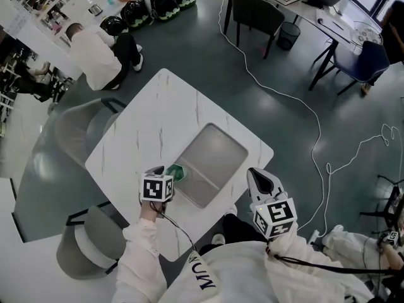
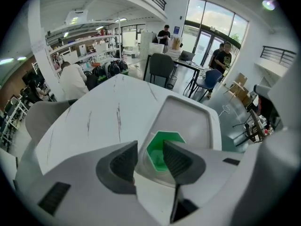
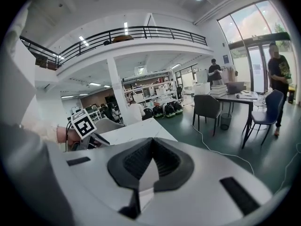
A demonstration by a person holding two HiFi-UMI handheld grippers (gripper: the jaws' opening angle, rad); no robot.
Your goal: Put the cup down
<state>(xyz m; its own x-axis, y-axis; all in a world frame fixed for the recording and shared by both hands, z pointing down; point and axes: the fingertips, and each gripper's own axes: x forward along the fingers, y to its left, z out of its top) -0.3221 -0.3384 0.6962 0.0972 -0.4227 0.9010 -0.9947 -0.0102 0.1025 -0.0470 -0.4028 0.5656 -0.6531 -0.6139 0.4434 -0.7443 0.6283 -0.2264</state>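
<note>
Head view shows the white table (image 1: 158, 106) bare across its far half, grey chairs (image 1: 79, 131) crowding its left edge. The grey tray (image 1: 218, 153) has the green cup (image 1: 178, 172) upright at its near-left corner; whether it stands inside the rim is unclear. Left gripper (image 2: 150, 147) hangs released above it. Right gripper (image 3: 151, 145) is clenched on nothing.
</note>
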